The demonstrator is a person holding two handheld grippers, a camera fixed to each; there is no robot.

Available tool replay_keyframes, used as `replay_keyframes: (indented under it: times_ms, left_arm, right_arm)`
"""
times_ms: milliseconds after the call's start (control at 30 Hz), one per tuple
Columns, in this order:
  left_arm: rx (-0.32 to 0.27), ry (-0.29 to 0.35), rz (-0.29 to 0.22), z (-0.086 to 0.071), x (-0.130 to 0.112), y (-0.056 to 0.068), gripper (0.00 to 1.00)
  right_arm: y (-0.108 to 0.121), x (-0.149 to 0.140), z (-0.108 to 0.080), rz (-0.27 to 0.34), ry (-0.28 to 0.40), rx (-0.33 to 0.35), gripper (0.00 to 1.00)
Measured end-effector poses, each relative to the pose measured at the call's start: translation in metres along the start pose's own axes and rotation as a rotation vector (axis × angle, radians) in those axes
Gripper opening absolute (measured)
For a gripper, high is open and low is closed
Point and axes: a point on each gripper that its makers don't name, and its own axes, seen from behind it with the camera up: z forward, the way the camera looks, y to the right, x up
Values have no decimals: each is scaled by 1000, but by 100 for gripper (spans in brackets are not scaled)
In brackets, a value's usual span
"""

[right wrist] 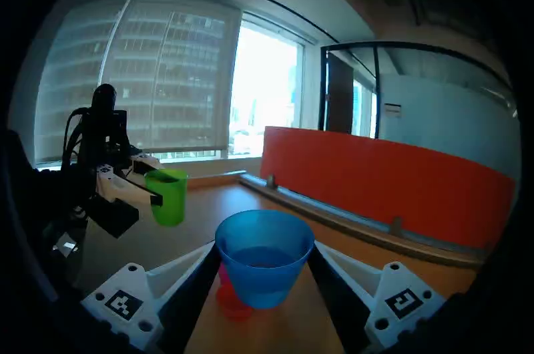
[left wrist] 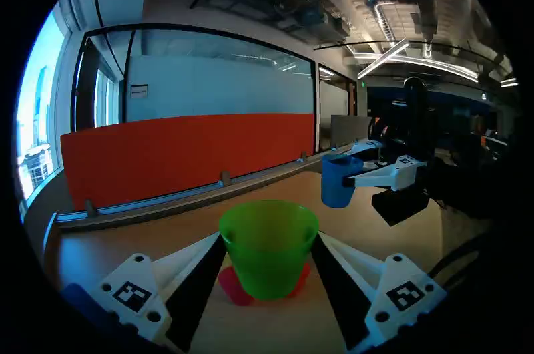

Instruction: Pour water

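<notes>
The green cup (left wrist: 269,247) held in the left gripper (left wrist: 267,242) is translucent plastic, smooth, with a slight gloss. The blue cup (right wrist: 265,260) held in the right gripper (right wrist: 265,248) is translucent plastic, smooth, glossy at the rim. Both grippers have matt white plastic shells and matt black inner faces. The tabletop (left wrist: 347,227) beneath them is wood-look, smooth, low sheen. The partition (left wrist: 187,147) ahead of the left gripper is matt orange-red, material indeterminate. The ducts (left wrist: 384,17) overhead are dull bare metal.
</notes>
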Motion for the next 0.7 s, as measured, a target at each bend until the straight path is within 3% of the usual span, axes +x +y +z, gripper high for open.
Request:
replay_keyframes:
  times_ms: [400, 700]
  left_arm:
    - [-17, -5, 5, 1, -5, 6, 86]
    - [-51, -11, 10, 7, -16, 15, 86]
  right_arm:
    - [0, 6, -1, 8, 26, 1, 90]
    - [-3, 12, 1, -23, 32, 5, 90]
